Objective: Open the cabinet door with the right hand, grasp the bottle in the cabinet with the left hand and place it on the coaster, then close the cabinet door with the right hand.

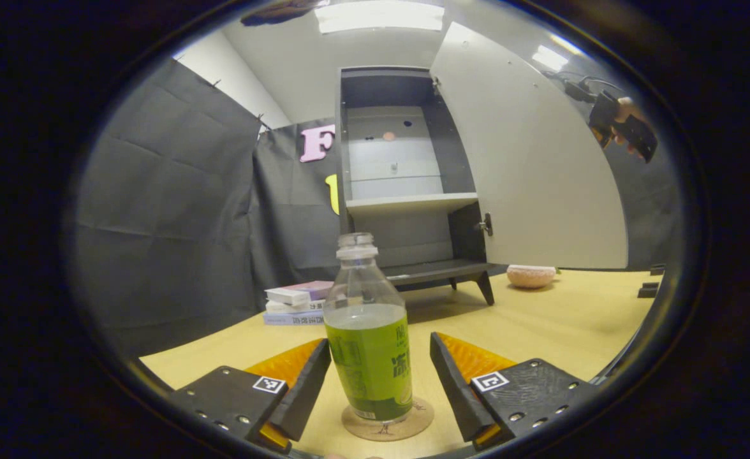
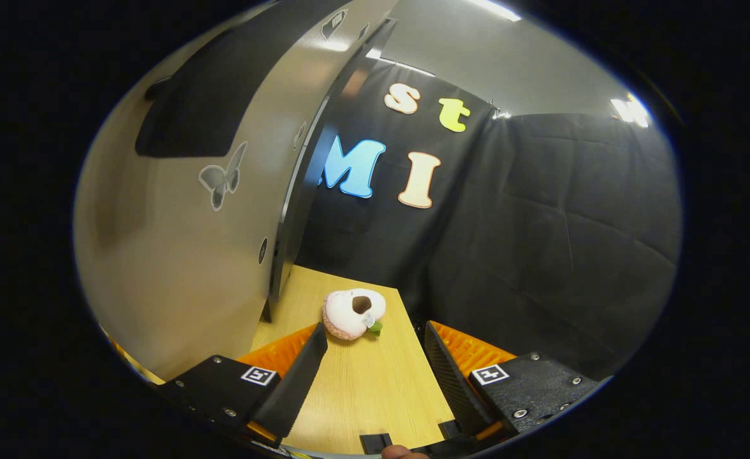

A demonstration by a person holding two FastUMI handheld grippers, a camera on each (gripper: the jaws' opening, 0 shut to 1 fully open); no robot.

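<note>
In the left gripper view, a clear bottle (image 1: 368,331) with a green label and no cap stands upright on a round cork coaster (image 1: 388,421). My left gripper (image 1: 380,376) is open, one finger on each side of the bottle with a gap to each. Behind stands the grey cabinet (image 1: 400,204) with its white door (image 1: 528,159) swung wide open and its shelves bare. Far off at the upper right, a hand holds the right gripper (image 1: 624,124) beyond the door's edge. In the right gripper view, my right gripper (image 2: 372,376) is open with nothing between its fingers, beside the door's outer face (image 2: 183,255).
A stack of books (image 1: 295,303) lies left of the cabinet on the wooden table (image 1: 573,319). A pink plush toy (image 2: 352,313) sits on the table past the door; the same pink plush toy (image 1: 531,275) shows under the door's lower edge. Black cloth walls close in the booth.
</note>
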